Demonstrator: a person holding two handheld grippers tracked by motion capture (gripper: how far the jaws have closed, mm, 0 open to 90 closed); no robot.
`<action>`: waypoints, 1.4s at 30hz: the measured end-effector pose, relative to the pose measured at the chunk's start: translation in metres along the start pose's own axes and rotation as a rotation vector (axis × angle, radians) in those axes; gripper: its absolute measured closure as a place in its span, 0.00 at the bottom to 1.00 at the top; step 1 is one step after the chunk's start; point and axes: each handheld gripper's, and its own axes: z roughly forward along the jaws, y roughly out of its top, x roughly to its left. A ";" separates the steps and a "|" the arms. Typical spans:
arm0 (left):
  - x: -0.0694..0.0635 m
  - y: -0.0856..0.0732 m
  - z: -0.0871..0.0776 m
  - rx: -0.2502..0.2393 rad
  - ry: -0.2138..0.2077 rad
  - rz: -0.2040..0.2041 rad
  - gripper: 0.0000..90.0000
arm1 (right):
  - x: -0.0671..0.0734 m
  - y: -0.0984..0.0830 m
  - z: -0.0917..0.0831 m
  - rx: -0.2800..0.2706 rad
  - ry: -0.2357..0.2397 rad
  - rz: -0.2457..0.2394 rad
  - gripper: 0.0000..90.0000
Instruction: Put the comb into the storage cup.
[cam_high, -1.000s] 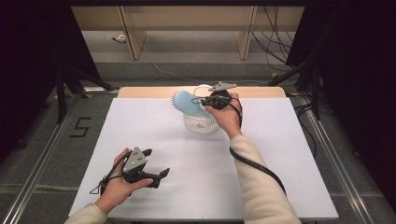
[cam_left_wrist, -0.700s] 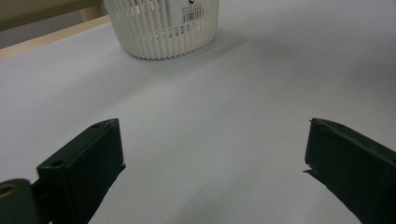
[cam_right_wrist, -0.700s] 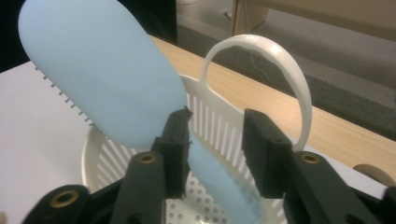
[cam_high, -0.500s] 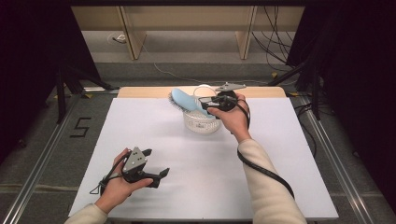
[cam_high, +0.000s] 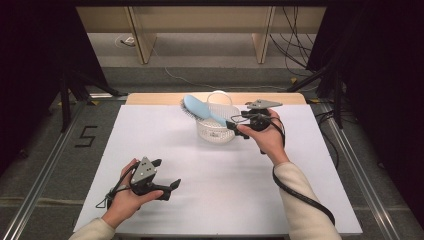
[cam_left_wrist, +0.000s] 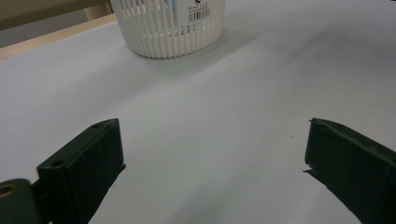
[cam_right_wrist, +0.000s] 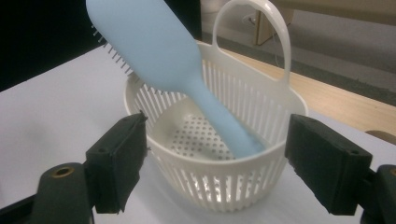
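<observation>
Hairbrush (cam_high: 201, 111), pale blue, stands slanted in the white slotted basket (cam_high: 215, 131) just above the middle of the high view: its handle end is down on the basket's perforated floor and its bristled head sticks out over the rim toward the upper left, so the rim props it and it leans rather than lies flat. It looks too long to lie flat inside, which explains the tilt. In the right gripper view the brush (cam_right_wrist: 164, 65) crosses from the upper left down to the centre, handle tip against the inner wall of the basket (cam_right_wrist: 219, 186), whose loop handle arches at the top. The right gripper (cam_high: 235, 126) sits just right of the basket, pointing at it; its jaws have just been opening and now stand wide, one at each lower corner of its own view, with nothing pressed between them, the basket lying beyond them and the brush let go. I judge this to be the release after setting the brush in. The left gripper (cam_high: 167, 189) rests low at the lower left of the high view, well apart from the basket, on the white tabletop (cam_high: 240, 190); its jaws are spread too and empty, with bare tabletop (cam_left_wrist: 224, 116) between them and the basket's base (cam_left_wrist: 170, 28) at the top edge.
</observation>
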 end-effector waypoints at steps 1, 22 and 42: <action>0.000 0.000 0.000 0.000 0.001 0.001 0.04 | 0.000 -0.002 -0.002 0.000 -0.001 -0.003 0.24; 0.000 -0.001 -0.001 -0.001 0.013 -0.002 0.04 | 0.010 -0.044 -0.053 -0.057 -0.004 -0.019 0.23; 0.001 -0.001 -0.002 -0.004 0.019 -0.001 0.04 | 0.019 -0.074 -0.080 -0.047 0.002 -0.047 0.23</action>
